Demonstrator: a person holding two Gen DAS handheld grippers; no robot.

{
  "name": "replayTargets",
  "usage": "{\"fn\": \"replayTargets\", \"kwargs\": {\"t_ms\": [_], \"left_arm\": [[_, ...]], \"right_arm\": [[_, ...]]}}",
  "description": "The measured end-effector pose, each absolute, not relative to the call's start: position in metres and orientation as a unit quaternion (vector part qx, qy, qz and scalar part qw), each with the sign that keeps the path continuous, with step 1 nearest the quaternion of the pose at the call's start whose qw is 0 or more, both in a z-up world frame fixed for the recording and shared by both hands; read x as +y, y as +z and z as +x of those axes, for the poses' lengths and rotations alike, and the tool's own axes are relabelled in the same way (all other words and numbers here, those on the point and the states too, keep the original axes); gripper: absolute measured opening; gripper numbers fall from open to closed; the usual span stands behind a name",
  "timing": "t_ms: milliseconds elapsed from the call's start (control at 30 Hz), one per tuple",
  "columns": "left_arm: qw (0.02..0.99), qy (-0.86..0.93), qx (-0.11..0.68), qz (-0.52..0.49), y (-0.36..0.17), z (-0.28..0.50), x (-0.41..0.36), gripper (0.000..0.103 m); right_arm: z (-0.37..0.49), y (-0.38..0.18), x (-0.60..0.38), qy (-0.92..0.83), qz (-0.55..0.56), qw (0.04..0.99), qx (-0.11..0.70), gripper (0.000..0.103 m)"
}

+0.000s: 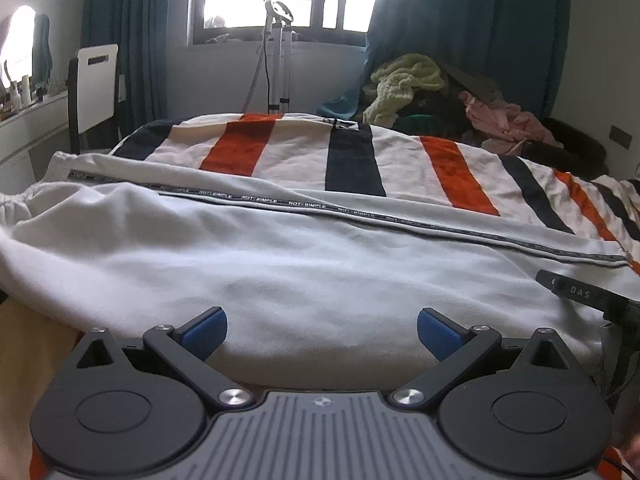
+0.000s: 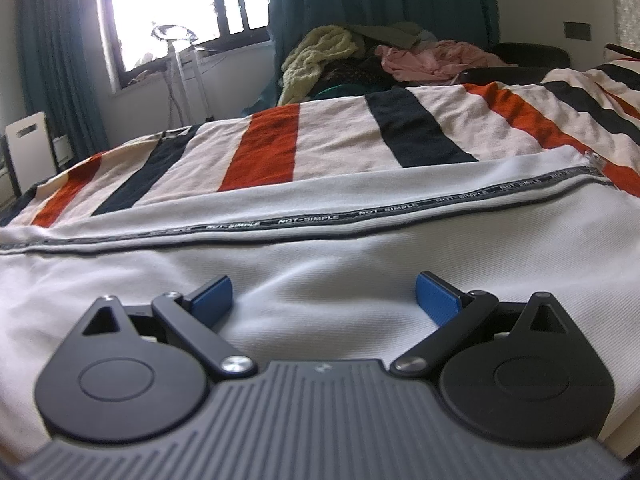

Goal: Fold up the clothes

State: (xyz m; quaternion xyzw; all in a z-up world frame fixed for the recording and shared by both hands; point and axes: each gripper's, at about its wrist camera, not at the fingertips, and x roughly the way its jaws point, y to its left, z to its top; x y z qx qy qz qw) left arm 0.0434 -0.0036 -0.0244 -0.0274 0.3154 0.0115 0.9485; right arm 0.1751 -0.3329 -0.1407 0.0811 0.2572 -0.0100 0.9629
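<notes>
A white garment (image 1: 280, 264) with a dark "NOT SIMPLE" printed band (image 1: 328, 210) lies spread flat on the bed; it also fills the right wrist view (image 2: 320, 264), with the band (image 2: 304, 220) running across it. My left gripper (image 1: 322, 334) is open and empty, low at the garment's near edge, blue pads (image 1: 204, 334) apart. My right gripper (image 2: 324, 300) is open and empty, just above the white fabric, with one blue pad (image 2: 436, 300) on each side. The tip of the other gripper (image 1: 580, 292) shows at the right of the left wrist view.
A striped orange, navy and cream blanket (image 1: 360, 152) covers the bed. A pile of clothes (image 1: 432, 88) sits at the far side, also in the right wrist view (image 2: 380, 60). A white chair (image 1: 96, 84), a stand (image 1: 276, 56) and teal curtains (image 1: 460, 12) lie beyond.
</notes>
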Motion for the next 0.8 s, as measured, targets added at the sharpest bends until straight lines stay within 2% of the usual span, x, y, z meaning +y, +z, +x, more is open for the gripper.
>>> {"fn": "replayTargets", "kwargs": {"t_ms": [533,633,800], "left_arm": [[0.956,0.015,0.291,-0.021,-0.026,0.04,-0.006,0.102],[0.957,0.018,0.29,-0.009,-0.027,0.04,-0.007,0.102],[0.956,0.021,0.293,-0.008,-0.026,0.037,-0.003,0.102]], "right_arm": [[0.165,-0.131,-0.339,0.022,0.106,0.957,0.269,0.103],[0.155,-0.126,-0.343,0.033,0.13,0.953,0.272,0.102],[0.126,-0.106,-0.369,-0.043,0.231,0.938,0.255,0.102]]}}
